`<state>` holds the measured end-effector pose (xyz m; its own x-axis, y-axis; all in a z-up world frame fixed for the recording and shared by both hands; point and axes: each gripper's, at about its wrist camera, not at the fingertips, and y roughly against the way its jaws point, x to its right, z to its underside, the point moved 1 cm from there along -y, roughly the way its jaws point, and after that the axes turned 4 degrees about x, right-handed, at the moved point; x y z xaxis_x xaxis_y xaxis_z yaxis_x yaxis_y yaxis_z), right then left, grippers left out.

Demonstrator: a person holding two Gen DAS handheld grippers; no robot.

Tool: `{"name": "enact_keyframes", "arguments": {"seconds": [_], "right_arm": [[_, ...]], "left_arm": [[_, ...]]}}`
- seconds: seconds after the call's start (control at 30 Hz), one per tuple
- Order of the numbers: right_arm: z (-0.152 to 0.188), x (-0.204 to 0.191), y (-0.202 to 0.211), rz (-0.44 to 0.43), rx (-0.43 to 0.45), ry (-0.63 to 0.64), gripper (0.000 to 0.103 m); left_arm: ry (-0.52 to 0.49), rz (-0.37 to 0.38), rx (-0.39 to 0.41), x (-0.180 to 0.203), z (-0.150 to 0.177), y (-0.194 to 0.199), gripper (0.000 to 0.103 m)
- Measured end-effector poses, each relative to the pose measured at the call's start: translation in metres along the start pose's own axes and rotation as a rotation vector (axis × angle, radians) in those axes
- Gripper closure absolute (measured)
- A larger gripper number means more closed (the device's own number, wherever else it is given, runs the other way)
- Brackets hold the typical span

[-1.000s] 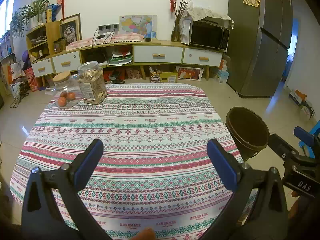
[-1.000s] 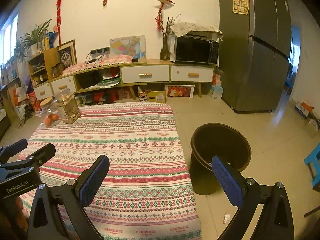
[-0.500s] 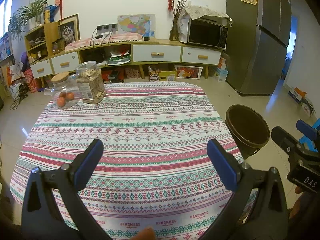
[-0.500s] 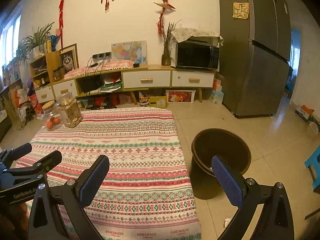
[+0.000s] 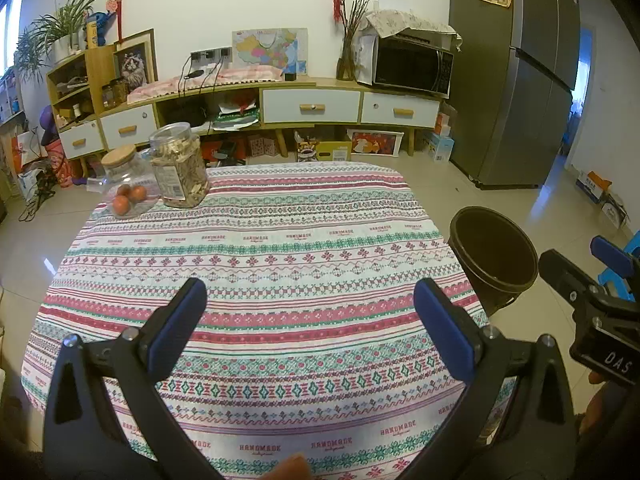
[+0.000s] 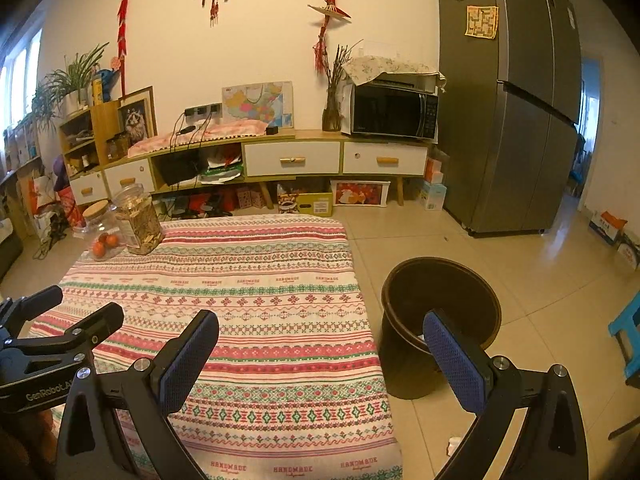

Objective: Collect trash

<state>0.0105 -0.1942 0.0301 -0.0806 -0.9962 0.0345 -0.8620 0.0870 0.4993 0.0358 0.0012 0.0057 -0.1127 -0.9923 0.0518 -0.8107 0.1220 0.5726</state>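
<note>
A dark brown trash bin (image 5: 493, 252) stands on the floor right of the table; it also shows in the right wrist view (image 6: 440, 312). My left gripper (image 5: 310, 312) is open and empty above the near part of the patterned tablecloth (image 5: 256, 256). My right gripper (image 6: 320, 344) is open and empty, over the table's right edge beside the bin. A small white scrap (image 6: 453, 445) lies on the floor near the bin. The right gripper shows at the right in the left wrist view (image 5: 580, 280).
Two jars stand at the table's far left corner: one with a cork lid holding orange fruit (image 5: 126, 192), one with snacks (image 5: 180, 170). A low cabinet (image 5: 312, 106), microwave (image 5: 412, 64) and fridge (image 5: 516, 80) line the back. A blue stool (image 6: 626, 336) stands right.
Both cameras have pulled back and risen slightly, so the table and bin sit lower and farther. Both grippers stay open and empty.
</note>
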Motion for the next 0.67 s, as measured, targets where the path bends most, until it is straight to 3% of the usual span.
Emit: {"name": "enact_keyframes", "arguments": {"seconds": [0.67], "right_arm": [[0.0006, 0.0016, -0.001, 0.002, -0.005, 0.001, 0.0]], "left_arm": [[-0.018, 0.009, 0.0, 0.0003, 0.0028, -0.0013, 0.0]]}}
